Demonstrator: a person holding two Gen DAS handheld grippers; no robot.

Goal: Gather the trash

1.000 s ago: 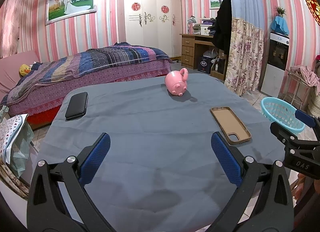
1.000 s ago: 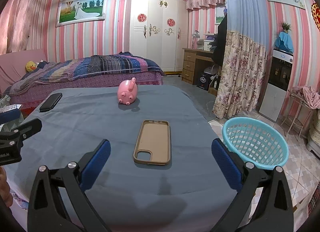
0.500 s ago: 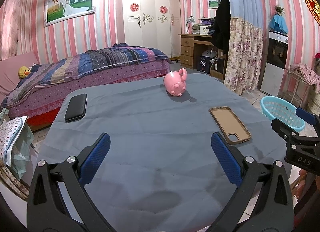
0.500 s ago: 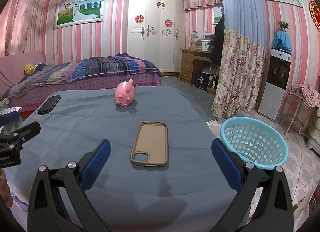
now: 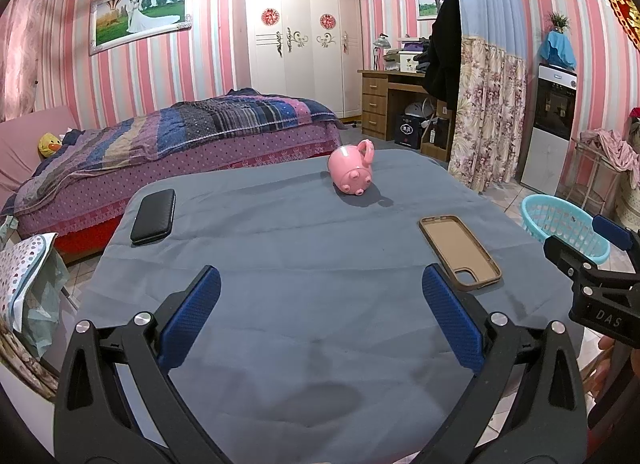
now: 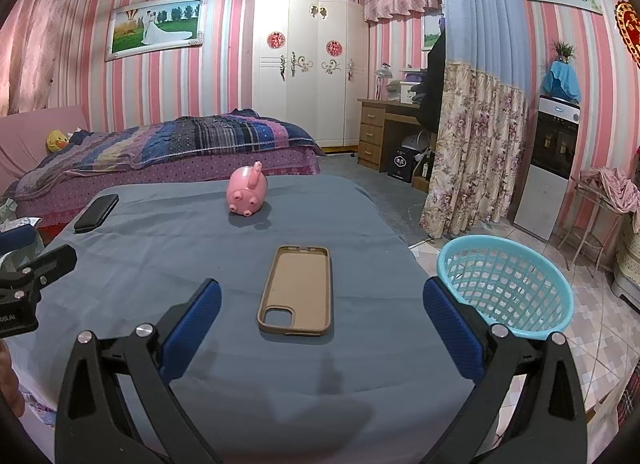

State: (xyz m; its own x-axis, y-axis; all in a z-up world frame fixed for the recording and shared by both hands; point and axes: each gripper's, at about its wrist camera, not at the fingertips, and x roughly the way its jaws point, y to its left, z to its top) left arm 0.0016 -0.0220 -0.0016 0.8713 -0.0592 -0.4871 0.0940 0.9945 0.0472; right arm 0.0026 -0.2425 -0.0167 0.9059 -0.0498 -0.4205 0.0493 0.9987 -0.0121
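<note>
Nearest me, my left gripper (image 5: pixel 320 312) hangs over the table's (image 5: pixel 304 264) near edge with its jaws spread wide and nothing between them; my right gripper (image 6: pixel 320 312) hangs beside it toward the right edge, jaws just as wide and bare. Just beyond the right gripper, a tan phone case (image 6: pixel 298 290) lies flat, open side up, near the table's right edge. Off that edge, on the floor, stands a teal basket (image 6: pixel 508 288); from here it looks empty, though I can't see its bottom. Farther on, a black case (image 5: pixel 154 216) lies at the far left corner. A pink pig (image 5: pixel 352 172) lies tipped over near the far edge, well apart from both.
</note>
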